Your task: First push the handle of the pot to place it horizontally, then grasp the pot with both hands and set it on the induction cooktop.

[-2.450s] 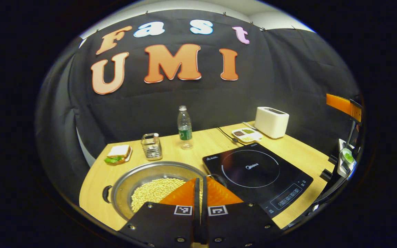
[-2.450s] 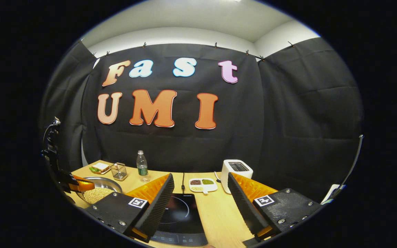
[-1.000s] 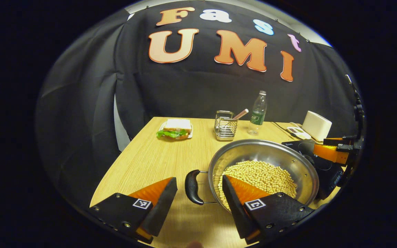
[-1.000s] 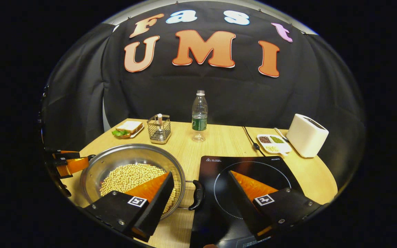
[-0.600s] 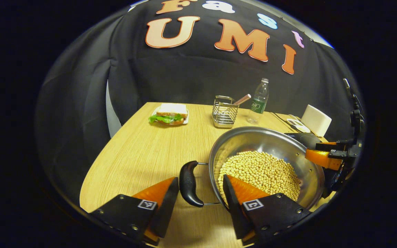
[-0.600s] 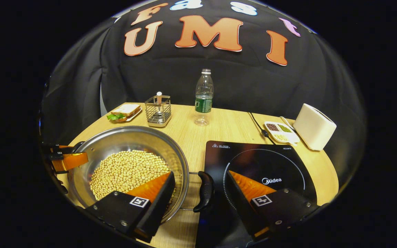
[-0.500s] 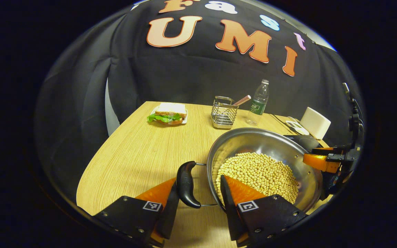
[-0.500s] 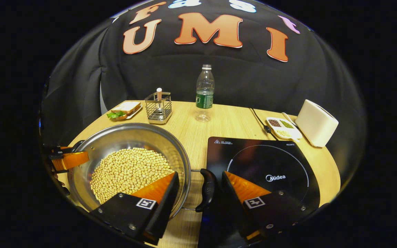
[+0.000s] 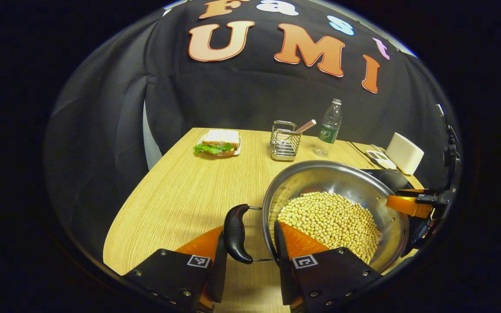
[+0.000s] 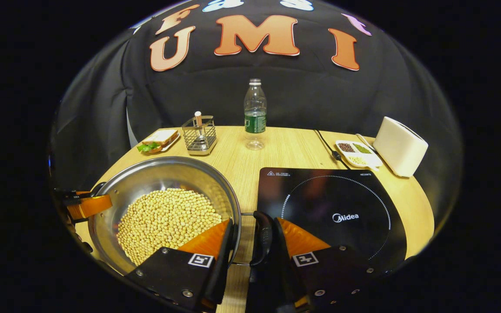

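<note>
Your left gripper (image 9: 246, 261) is narrow around the pot's (image 9: 335, 213) black left handle (image 9: 234, 234), touching one finger. The right gripper (image 10: 253, 256) stands likewise around the right handle (image 10: 262, 238). Both handles lie horizontal. The pot sits lower left, beside the cooktop (image 10: 333, 208).

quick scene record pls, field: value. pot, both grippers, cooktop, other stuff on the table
pot: steel pot holding soybeans, on the table, left of the cooktop, not on it
left gripper: left gripper straddles the pot's left handle; fingers near it, full grip not confirmed
right gripper: right gripper straddles the right handle; right finger looks against it, left finger by the rim
cooktop: black induction cooktop, nothing on it
other: sandwich, wire basket, water bottle, toaster, divided dish
</note>
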### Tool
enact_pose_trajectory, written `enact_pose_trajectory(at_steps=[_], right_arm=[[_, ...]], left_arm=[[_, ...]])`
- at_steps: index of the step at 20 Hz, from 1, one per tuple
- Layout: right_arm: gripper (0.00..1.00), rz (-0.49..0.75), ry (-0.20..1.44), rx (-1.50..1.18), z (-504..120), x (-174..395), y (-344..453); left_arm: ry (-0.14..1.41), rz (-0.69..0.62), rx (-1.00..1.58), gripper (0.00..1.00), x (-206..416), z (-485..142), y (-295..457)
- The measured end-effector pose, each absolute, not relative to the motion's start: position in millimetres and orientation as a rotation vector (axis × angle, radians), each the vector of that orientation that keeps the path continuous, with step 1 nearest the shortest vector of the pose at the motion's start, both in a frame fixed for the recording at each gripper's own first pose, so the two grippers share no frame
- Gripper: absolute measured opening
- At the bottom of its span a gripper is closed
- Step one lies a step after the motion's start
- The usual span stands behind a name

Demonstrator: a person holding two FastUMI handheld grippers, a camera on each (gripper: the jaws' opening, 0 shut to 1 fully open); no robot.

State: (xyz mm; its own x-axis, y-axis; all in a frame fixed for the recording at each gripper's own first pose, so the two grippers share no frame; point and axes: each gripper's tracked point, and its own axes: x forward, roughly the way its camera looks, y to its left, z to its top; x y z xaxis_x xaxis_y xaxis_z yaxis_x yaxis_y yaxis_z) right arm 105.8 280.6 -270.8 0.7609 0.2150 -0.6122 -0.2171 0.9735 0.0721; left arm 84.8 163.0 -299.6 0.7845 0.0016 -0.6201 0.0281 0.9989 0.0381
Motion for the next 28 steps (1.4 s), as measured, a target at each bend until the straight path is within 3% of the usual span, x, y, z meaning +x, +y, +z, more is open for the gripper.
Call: enact_pose_trajectory(at_steps=[14,28], right_arm=[[0.52,0.179,0.594,0.06,-215,93,177],[0.52,0.043,0.58,0.142,-221,98,40]], left_arm=[[0.594,-0.086,0.095,0.52,87,-246,65],[0.617,-0.213,0.133,0.53,103,-258,-75]])
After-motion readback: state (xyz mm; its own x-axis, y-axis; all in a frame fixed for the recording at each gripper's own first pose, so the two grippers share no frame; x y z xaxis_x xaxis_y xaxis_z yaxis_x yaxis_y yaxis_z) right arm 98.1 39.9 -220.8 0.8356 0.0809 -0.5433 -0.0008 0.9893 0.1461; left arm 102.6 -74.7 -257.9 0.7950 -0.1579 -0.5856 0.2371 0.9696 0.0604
